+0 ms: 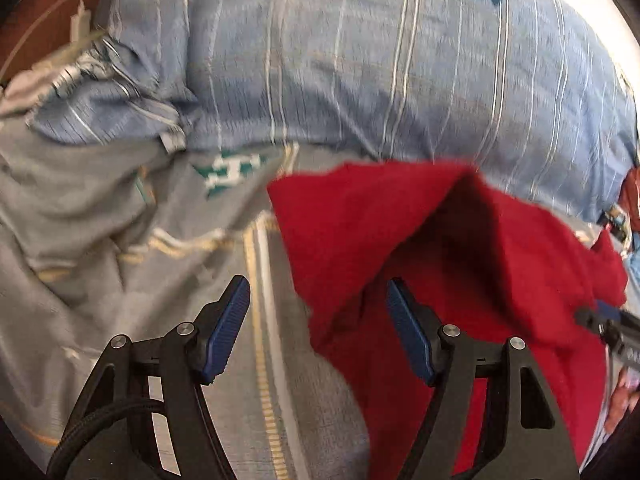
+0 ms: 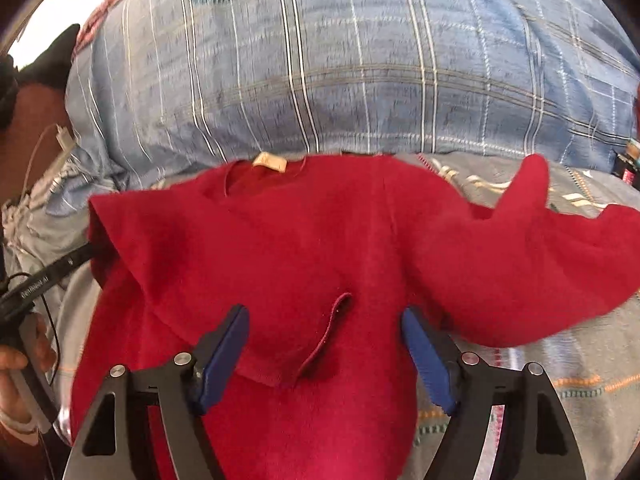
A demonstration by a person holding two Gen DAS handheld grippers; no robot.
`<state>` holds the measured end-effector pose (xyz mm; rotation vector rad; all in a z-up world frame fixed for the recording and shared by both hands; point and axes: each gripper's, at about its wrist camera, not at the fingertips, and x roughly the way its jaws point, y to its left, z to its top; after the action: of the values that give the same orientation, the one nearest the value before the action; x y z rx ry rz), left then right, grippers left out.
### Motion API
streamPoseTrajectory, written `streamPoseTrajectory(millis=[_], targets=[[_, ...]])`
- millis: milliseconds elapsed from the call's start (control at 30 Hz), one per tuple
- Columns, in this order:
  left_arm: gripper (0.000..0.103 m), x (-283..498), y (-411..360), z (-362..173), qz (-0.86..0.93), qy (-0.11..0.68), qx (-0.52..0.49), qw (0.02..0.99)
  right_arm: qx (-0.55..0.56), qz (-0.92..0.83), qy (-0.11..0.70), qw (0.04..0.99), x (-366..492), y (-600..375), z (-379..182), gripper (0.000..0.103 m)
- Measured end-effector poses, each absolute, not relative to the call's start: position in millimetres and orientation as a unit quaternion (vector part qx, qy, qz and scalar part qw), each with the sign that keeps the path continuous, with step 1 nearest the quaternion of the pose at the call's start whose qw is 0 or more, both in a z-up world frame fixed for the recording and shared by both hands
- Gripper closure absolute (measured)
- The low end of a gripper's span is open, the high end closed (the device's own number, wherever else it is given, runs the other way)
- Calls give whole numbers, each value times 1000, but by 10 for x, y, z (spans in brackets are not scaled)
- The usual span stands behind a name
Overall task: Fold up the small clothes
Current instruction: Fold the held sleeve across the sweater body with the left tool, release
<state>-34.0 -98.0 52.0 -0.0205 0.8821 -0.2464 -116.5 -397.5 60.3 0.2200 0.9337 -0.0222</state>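
Note:
A small red shirt [image 2: 300,240] lies rumpled on a grey bedsheet [image 2: 580,380], its neck label [image 2: 270,162] at the far edge. One sleeve [image 2: 532,200] sticks up to the right. My right gripper [image 2: 325,312] is open just above the shirt's middle, with a turned-over hem flap [image 2: 320,344] lying between its fingers, not pinched. In the left wrist view the red shirt [image 1: 360,220] forms a raised fold. My left gripper [image 1: 316,284] is open over the shirt's left edge, one finger above the sheet and the other above the red cloth, holding nothing.
A large blue plaid pillow [image 1: 360,60] [image 2: 360,60] lies just behind the shirt. A white cable [image 2: 48,140] hangs at the far left by a brown surface. A hand [image 2: 16,360] shows at the left edge of the right wrist view.

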Motion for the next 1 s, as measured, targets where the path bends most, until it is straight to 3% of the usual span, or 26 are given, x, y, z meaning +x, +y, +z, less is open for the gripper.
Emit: streamPoseTrajectory(millis=[67, 100, 133, 200, 333, 533, 600, 667, 700, 733, 800, 867, 1000], targets=[[32, -369, -1025, 439, -123, 427, 2, 896, 89, -13, 456, 885, -1094, -3948, 525, 55], [32, -379, -1038, 397, -122, 427, 9, 896, 72, -17, 458, 886, -1071, -3924, 499, 74], [32, -391, -1039, 370, -120, 426, 15, 897, 52, -23, 457, 888, -1059, -3896, 484, 82], [32, -387, -1035, 370, -115, 422, 17, 899, 30, -21, 450, 892, -1069, -3862, 527, 89], [32, -394, -829, 454, -120, 404, -30, 906, -6, -36, 398, 917, -1115, -3913, 915, 94], [32, -435, -743, 644, -116, 358, -31, 926, -25, -72, 362, 929, -1002, -4094, 1256, 94], [32, -425, -766, 623, -118, 358, -23, 926, 17, -36, 379, 925, -983, -4135, 1240, 93], [32, -391, -802, 562, -119, 368, -13, 922, 66, 3, 399, 914, -1016, -4130, 1156, 75], [32, -388, -814, 539, -119, 371, -10, 921, 77, 12, 407, 910, -1048, -4112, 1071, 49], [32, -382, -822, 516, -119, 375, -9, 919, 75, 12, 412, 908, -1079, -4078, 999, 44], [32, -387, -822, 502, -119, 376, -11, 919, 49, 9, 422, 905, -1110, -3967, 837, 45], [32, -396, -800, 522, -116, 370, -15, 922, 12, 16, 435, 900, -1095, -3835, 706, 54], [32, -393, -733, 601, -116, 347, -32, 930, -36, 18, 422, 906, -1063, -3693, 634, 56]])
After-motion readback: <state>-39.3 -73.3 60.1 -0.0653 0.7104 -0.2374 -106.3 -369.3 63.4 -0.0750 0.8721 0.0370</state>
